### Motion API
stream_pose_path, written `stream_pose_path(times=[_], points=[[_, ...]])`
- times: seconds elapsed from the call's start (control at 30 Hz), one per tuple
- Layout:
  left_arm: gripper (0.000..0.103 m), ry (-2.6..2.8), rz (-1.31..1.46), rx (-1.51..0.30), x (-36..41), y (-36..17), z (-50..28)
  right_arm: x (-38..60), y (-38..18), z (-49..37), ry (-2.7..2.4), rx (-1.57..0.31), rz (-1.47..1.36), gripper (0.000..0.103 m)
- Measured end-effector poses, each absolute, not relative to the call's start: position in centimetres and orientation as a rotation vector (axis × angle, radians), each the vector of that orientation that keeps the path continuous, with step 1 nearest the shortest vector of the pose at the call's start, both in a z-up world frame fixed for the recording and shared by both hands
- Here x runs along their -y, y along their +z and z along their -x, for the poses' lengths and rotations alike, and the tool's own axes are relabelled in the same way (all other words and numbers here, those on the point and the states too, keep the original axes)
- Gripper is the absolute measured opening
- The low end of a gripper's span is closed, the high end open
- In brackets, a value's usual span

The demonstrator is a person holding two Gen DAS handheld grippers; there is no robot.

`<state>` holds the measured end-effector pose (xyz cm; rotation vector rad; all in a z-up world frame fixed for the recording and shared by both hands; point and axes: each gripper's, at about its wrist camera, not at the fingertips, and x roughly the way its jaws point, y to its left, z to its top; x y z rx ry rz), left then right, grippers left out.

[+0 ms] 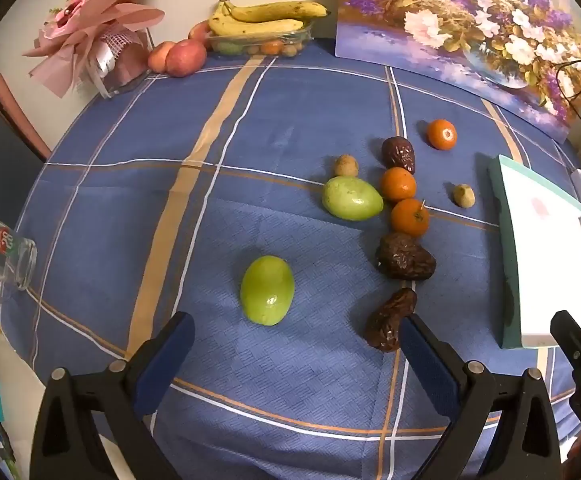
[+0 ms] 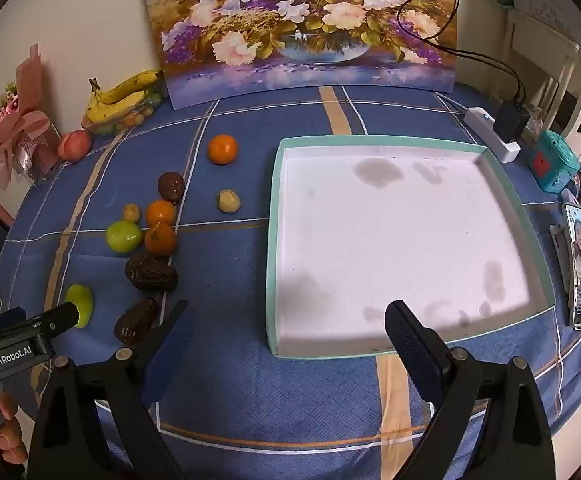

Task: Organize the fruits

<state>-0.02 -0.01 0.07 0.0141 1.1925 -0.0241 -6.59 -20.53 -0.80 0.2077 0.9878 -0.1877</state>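
Fruit lies loose on the blue checked desk (image 1: pixel 250 128) — two smooth green oval fruits (image 1: pixel 267 290), three small round oranges (image 1: pixel 398 185), wrinkled brown dates (image 1: pixel 405 256) — beside the shallow white tray with a teal rim (image 2: pixel 402 240). Left tool (image 1: pixel 290 344) spread, empty, nearest green fruit just ahead; right tool (image 2: pixel 286 328) spread at the tray's near edge

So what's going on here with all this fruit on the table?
A person is holding a gripper in each hand, starting to sort loose fruit. The left gripper is open, hovering near the closest green fruit. The right gripper is open over the near edge of the tray, which holds no fruit yet. The oranges, dates and other small fruits lie on the tablecloth.
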Motion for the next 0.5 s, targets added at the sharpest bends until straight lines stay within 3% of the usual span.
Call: stream_pose_path(times=[0.5], points=[[0.103, -0.012, -0.021, -1.192, -0.1, 0.4, 0.1, 20.6, -0.6, 6.8, -0.177, -0.978, -0.21, 0.095]])
